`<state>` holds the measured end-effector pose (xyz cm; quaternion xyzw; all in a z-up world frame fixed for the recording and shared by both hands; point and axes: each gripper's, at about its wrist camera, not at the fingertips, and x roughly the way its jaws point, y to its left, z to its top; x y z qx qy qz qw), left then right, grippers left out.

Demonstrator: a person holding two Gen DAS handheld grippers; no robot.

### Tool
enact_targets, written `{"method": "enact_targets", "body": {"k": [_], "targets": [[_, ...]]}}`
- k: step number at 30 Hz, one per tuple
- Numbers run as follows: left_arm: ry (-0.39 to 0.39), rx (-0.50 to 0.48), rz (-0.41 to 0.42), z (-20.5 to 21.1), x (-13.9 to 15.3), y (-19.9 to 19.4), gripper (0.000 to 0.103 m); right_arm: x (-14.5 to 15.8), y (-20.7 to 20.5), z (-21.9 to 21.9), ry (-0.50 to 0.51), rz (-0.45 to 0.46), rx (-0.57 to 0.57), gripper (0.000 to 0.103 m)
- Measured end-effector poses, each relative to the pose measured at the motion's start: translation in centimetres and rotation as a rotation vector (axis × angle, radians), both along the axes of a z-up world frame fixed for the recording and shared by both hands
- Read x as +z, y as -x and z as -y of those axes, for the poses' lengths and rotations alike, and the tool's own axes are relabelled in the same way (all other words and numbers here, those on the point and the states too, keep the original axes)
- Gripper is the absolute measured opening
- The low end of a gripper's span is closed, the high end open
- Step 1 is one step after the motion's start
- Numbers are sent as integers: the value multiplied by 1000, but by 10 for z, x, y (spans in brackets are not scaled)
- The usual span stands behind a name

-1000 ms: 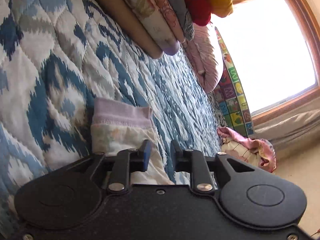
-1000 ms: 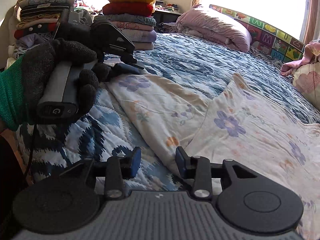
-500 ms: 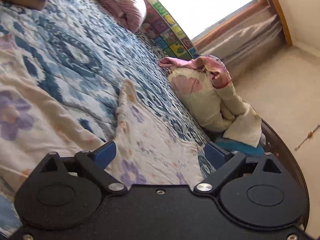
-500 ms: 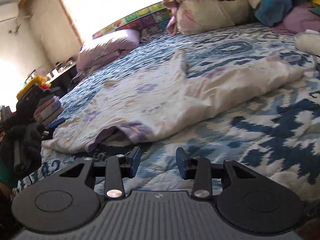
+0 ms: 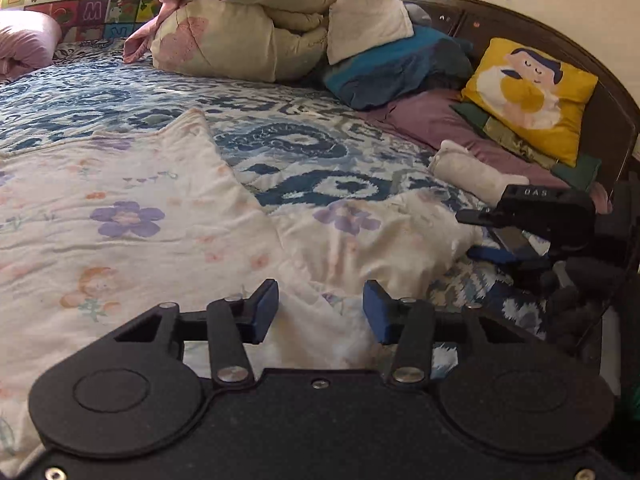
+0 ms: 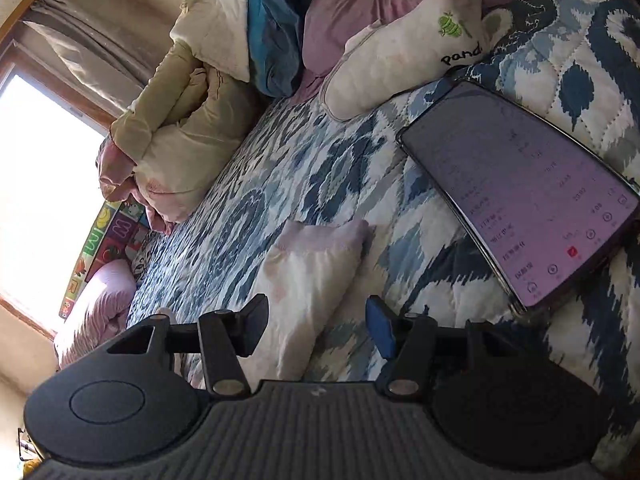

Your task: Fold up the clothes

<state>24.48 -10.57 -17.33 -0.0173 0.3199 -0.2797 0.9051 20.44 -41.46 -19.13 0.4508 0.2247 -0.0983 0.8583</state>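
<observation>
**Floral garment on the bed, both claws open**

Item 1, floral garment (image 5: 132,216): cream cloth with purple and orange flowers, spread flat over the blue-and-white quilt (image 5: 304,148). In my left wrist view it fills the near left of the bed, with one part reaching right toward my other tool. Its lilac-edged cuff (image 6: 320,236) shows in my right wrist view, lying flat on the quilt.

Item 2, left gripper (image 5: 320,316): jaws parted, nothing held. It sits low over a wrinkled fold of the garment, cloth showing in the gap between the blue pads; I cannot tell if the pads touch it.

Item 3, right gripper (image 6: 316,326): jaws parted, nothing held. The cuffed end lies straight ahead of the gap and runs back between the fingers. In my left wrist view this tool (image 5: 532,220) sits at the right end of the garment.

Item 4, phone (image 6: 524,196): screen lit, flat on the quilt, right of the cuff and apart from it.

Item 5, white panda cushion (image 6: 408,48): far of the phone, against a purple pillow.

Item 6, yellow cartoon pillow (image 5: 528,96): far right, against the dark headboard (image 5: 608,108).

Item 7, bundled cream comforter (image 5: 248,32): far side of the bed, beside a blue pillow (image 5: 396,68).
</observation>
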Motion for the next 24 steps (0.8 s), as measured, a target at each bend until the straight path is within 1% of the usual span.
{"method": "enact_targets", "body": {"k": [1,2,3,4,6,7,8,10,11,12,13,14,15,17,18,19,20,22,23,24], "targets": [[-13,-5,-1,1,-3,-1,45,-2,-7,4,-4,-6,-19,32],[-13,-10,-9,0,-3,-1,45,-3,-15,4,13,-18,-16,13],[-12,-15,-20,-1,-1,-3,45,-5,-20,6,29,-17,-12,10],[-11,-22,-30,-2,0,-3,45,-3,-21,8,56,14,-6,9],[-14,-28,-33,0,2,6,45,21,-25,3,188,83,30,9],[-13,-29,-27,0,2,8,45,27,-32,0,237,79,52,8],[-6,-29,-23,0,2,9,45,25,-42,2,247,35,60,8],[17,-34,-35,-4,5,9,45,8,-59,10,216,-92,46,9],[35,-34,-42,-7,7,8,45,3,-60,11,205,-117,36,10],[58,-31,-47,-12,10,7,46,5,-56,6,215,-101,33,13],[81,-20,-47,-17,13,6,48,7,-52,1,225,-85,30,20],[104,-5,-44,-23,16,5,53,9,-48,-4,234,-69,27,27],[127,16,-41,-29,21,4,57,10,-44,-8,244,-53,24,29],[183,78,-44,-47,28,-1,58,14,-35,-18,263,-21,17,30],[211,116,-51,-57,30,-5,59,21,-25,-24,284,3,30,30],[247,158,-62,-68,30,-8,59,32,-10,-34,320,37,70,30],[286,201,-76,-81,31,-11,59,37,-5,-49,353,72,120,30],[365,288,-102,-105,32,-18,59,37,-1,-78,391,125,247,30],[405,315,-124,-115,30,-20,60,36,-1,-92,405,146,314,30],[464,337,-161,-125,26,-23,60,36,0,-106,418,166,380,30]]}}
